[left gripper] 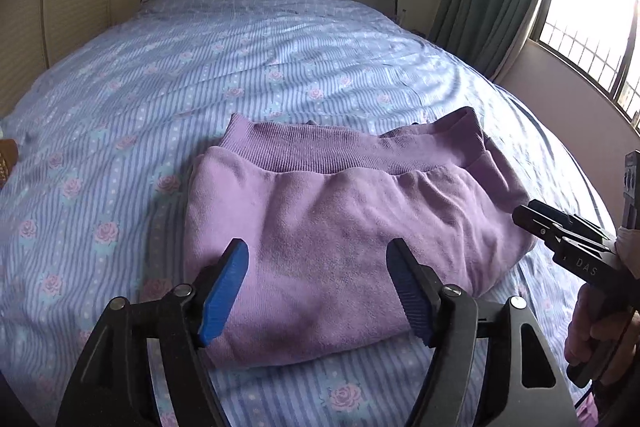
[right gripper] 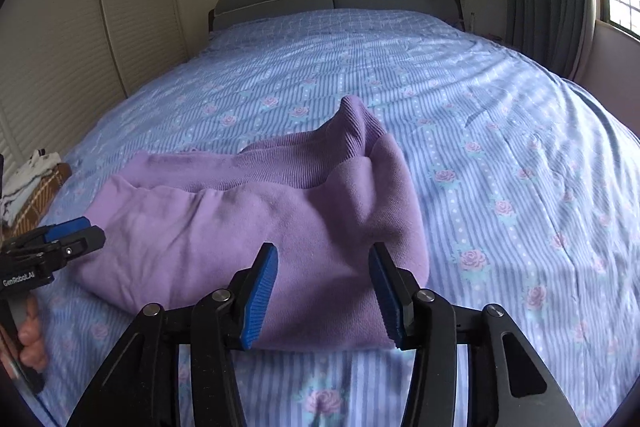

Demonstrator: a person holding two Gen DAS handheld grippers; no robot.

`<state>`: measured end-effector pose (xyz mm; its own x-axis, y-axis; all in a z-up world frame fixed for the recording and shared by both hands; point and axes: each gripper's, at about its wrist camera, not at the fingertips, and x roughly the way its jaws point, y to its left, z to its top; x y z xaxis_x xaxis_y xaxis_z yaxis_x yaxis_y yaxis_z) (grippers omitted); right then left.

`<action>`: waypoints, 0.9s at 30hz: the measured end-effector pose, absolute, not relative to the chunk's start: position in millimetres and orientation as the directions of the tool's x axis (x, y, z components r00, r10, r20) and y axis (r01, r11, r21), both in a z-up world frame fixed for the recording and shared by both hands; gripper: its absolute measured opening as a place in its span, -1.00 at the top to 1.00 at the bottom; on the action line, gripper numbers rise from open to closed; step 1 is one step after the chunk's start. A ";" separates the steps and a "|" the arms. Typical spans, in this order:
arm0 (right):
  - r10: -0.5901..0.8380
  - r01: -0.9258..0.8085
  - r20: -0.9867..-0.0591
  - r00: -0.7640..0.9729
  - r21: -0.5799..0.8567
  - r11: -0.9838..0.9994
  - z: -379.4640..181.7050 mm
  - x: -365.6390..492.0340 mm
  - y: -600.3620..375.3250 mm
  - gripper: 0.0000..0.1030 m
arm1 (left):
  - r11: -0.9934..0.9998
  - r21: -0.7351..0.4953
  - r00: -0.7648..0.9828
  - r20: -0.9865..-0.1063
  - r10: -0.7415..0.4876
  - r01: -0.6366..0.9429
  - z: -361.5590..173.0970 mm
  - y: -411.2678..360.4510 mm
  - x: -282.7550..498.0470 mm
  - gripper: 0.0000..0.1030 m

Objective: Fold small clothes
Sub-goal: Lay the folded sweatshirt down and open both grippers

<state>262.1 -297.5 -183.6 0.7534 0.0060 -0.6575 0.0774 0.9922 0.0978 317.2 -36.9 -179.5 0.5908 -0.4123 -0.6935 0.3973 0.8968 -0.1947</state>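
Both of my hand-held grippers, left [left gripper: 318, 287] and right [right gripper: 324, 291], hang open and empty over the near edge of the folded purple garment [left gripper: 340, 219] (long axis running side to side on the bed [left gripper: 200, 67]).

The lilac fleece garment [left gripper: 340, 227] lies folded into a thick, roughly rectangular bundle just ahead of my left gripper [left gripper: 318, 267] and spreads rightward to my right gripper [right gripper: 323, 269]. Its darker ribbed band [left gripper: 352, 147] runs along the far edge, and the band's right end stands up in a peak. The near folded edge sits closest to my fingers.
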 end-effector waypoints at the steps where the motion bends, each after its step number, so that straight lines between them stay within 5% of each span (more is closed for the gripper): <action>1: 0.002 0.080 -0.665 0.747 0.093 0.992 -185.0 259.5 -298.2 0.04 | 0.897 -0.189 0.590 -0.696 -0.409 0.399 -180.1 -38.6 315.3 -0.38; 6: -0.030 0.098 -0.709 0.704 0.054 0.994 -203.4 258.8 -300.9 0.03 | 0.918 -0.122 0.602 -0.722 -0.343 0.376 -186.3 -44.4 313.2 -0.37; 10: -0.073 0.129 -0.652 0.755 0.039 0.991 -181.3 259.3 -305.4 0.00 | 0.907 -0.082 0.635 -0.688 -0.351 0.412 -166.0 -60.2 315.9 -0.37; 12: -0.088 0.135 -0.620 0.779 0.028 0.990 -167.9 271.3 -308.6 -0.45 | 0.894 -0.104 0.621 -0.684 -0.382 0.436 -158.6 -71.4 328.9 -0.38; 15: -0.098 0.121 -0.584 0.806 0.000 0.993 -151.9 300.6 -311.3 -0.47 | 0.893 -0.089 0.616 -0.693 -0.374 0.442 -156.9 -88.4 352.3 -0.38; 16: -0.106 0.117 -0.581 0.807 -0.018 0.993 -148.9 311.6 -310.8 -0.41 | 0.894 -0.097 0.609 -0.700 -0.374 0.438 -158.1 -91.1 360.0 -0.38; 18: -0.089 0.079 -0.599 0.796 -0.044 0.996 -146.4 336.5 -309.9 0.07 | 0.895 -0.117 0.599 -0.705 -0.380 0.431 -160.6 -93.0 370.9 -0.38; 25: -0.113 -0.025 -0.763 0.637 -0.167 0.986 -187.2 394.8 -302.9 0.23 | 0.906 -0.122 0.578 -0.733 -0.358 0.406 -179.8 -87.1 385.6 -0.38; 26: -0.128 -0.026 -0.767 0.629 -0.186 0.982 -192.0 397.7 -302.8 0.61 | 0.908 -0.123 0.574 -0.738 -0.353 0.400 -183.5 -85.2 386.5 -0.38; 27: -0.146 -0.016 -0.766 0.627 -0.200 0.980 -194.5 400.1 -303.9 0.76 | 0.911 -0.125 0.572 -0.742 -0.349 0.394 -186.2 -83.5 386.8 -0.38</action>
